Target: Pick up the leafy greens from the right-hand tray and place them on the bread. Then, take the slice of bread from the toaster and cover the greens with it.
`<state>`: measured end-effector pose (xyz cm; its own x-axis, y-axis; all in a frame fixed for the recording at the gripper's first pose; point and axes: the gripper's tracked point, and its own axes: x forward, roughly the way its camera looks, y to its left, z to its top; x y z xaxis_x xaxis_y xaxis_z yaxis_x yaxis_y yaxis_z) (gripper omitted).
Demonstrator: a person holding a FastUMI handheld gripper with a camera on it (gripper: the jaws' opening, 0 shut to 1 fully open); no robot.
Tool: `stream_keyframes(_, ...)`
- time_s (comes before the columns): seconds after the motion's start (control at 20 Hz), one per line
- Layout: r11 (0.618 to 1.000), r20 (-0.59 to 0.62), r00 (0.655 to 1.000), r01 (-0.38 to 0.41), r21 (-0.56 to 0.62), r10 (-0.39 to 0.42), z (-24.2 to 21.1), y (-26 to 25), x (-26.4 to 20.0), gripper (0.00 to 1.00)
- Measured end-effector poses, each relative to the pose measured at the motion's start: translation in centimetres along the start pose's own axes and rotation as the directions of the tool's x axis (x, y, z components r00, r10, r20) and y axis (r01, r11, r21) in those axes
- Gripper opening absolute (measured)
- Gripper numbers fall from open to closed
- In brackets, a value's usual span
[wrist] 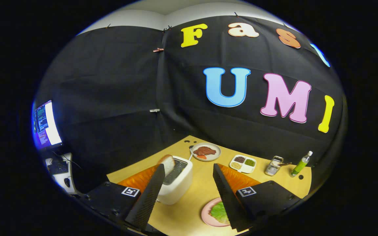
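Observation:
My gripper (188,166) is open and held above the wooden table (199,187), with nothing between its fingers. A white toaster (176,186) stands just ahead of the left finger, and a slice of bread (167,163) sticks up out of its slot. Close below the right finger lies a pink plate (206,215) carrying leafy greens (219,212). That finger hides part of the plate and the greens. I cannot tell whether bread lies under the greens.
Beyond the toaster sits a grey plate (216,156) with a piece of meat. To its right are a white four-part tray (252,169) of seasonings, a metal grater (273,165) and a green bottle (300,165). A lit monitor (46,124) stands off the table's left.

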<state>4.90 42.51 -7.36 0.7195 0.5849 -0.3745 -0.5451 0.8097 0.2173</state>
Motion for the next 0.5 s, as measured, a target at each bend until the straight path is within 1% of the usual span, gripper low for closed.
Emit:
stream_keyframes(0.25,0.994,-0.003,0.997,-0.074,0.076,0.074,0.6,5.2,3.3,0.92)
stream_keyframes(0.35,0.985,-0.015,0.995,-0.098,0.141,0.101,0.0,7.1,5.2,0.9)
stream_keyframes(0.5,0.969,-0.073,0.993,-0.073,0.237,0.093,-1.7,8.5,8.5,0.91)
